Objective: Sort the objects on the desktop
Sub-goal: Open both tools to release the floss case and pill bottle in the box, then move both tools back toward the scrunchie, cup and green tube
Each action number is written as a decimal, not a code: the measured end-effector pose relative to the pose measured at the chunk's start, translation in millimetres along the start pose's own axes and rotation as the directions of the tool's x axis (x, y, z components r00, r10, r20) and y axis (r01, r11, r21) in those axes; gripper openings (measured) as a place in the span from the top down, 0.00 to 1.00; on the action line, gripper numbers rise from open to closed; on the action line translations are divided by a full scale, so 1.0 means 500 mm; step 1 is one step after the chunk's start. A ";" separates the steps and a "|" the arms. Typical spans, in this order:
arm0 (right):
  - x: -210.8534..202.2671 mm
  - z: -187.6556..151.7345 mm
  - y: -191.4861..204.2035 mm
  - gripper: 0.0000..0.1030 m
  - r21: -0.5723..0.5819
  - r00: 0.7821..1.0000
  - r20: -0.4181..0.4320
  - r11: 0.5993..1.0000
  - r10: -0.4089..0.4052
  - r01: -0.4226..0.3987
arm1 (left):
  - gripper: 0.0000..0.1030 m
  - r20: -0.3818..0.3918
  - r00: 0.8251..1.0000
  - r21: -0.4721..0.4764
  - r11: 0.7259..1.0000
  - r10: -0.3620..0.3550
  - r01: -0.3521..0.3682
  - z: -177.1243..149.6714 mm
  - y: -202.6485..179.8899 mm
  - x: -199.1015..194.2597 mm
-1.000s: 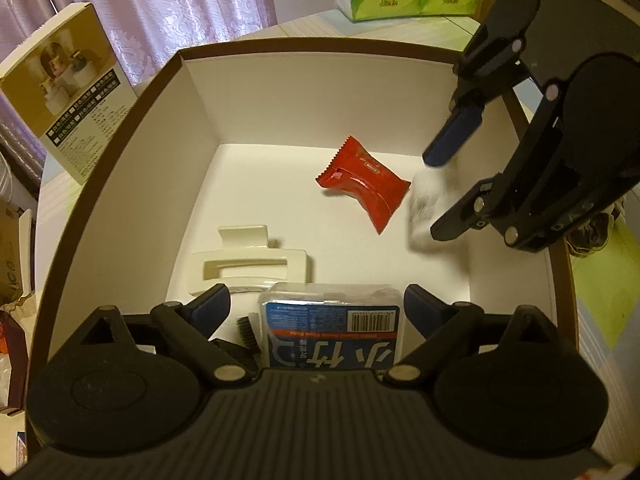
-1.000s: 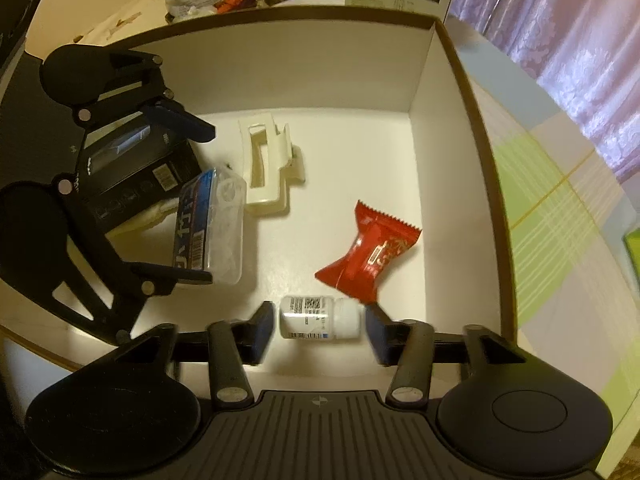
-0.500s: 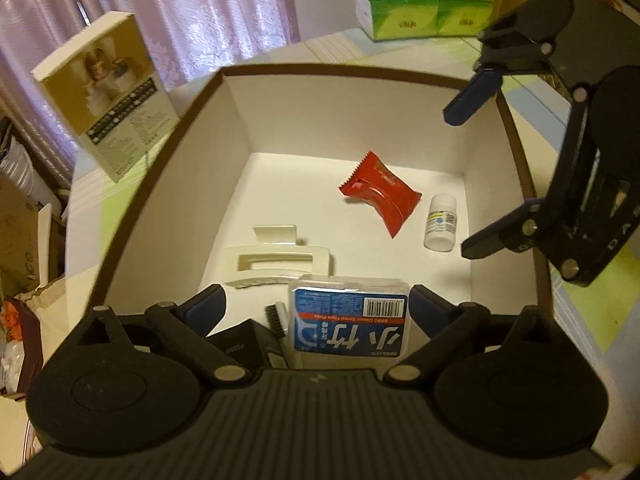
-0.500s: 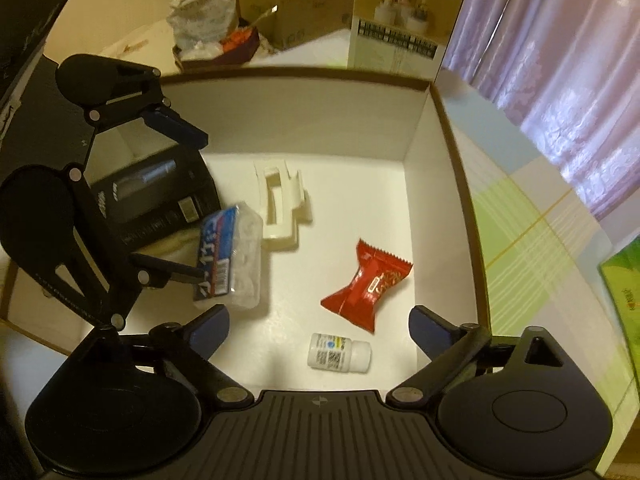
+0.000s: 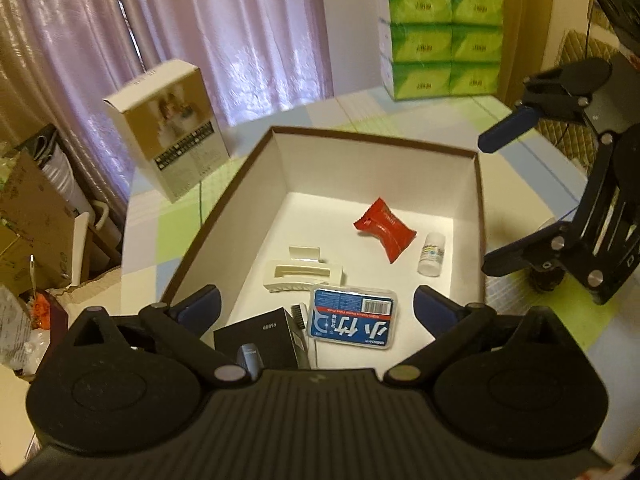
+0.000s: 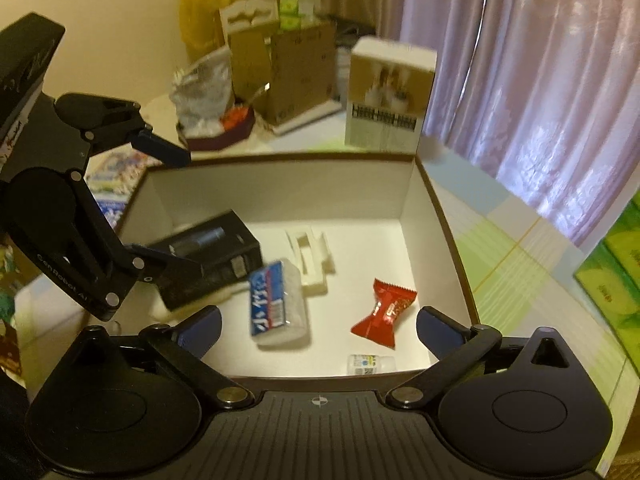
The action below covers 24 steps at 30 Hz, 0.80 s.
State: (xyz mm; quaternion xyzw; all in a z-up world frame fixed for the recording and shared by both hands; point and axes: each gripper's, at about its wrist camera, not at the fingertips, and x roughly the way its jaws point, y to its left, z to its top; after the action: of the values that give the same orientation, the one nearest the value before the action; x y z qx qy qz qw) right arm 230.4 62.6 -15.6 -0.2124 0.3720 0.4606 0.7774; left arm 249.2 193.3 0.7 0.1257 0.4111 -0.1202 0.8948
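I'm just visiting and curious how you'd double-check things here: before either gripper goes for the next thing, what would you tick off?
1. Left gripper open and holding nothing: ok.
2. Right gripper open and holding nothing: ok.
3. Small white plastic bottle lying inside the brown-rimmed white cardboard box, free of both grippers: ok.
4. Red foil snack packet, cream plastic hair clip, blue-labelled clear plastic case and black carton all inside the box: ok.
5. Other desktop things left to sort: cannot tell.
6. Both grippers above the box rim, apart from each other: ok.
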 end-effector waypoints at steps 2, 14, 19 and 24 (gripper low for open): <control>-0.026 -0.006 0.014 0.02 0.012 0.999 0.033 1.000 -0.002 0.002 | 0.01 0.011 1.000 -0.019 1.000 0.004 -0.003 -0.007 -0.002 -0.024; -0.155 -0.085 0.110 0.02 0.089 0.985 0.169 0.996 -0.034 0.019 | 0.01 0.060 0.997 -0.049 0.998 0.047 -0.044 -0.068 -0.053 -0.147; -0.194 -0.121 0.140 0.02 0.130 0.979 0.198 0.991 -0.044 0.018 | 0.01 0.065 0.997 -0.054 0.998 0.029 -0.025 -0.092 -0.086 -0.177; -0.220 -0.161 0.158 0.02 0.181 0.979 0.198 0.983 -0.054 0.018 | 0.01 0.055 0.998 -0.061 0.998 0.027 -0.023 -0.118 -0.119 -0.198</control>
State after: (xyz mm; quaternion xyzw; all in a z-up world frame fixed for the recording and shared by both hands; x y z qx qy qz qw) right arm 97.6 -14.4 19.8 -0.1009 0.3267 0.4304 0.8354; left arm 125.7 167.4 32.0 0.1002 0.3880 -0.1000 0.9107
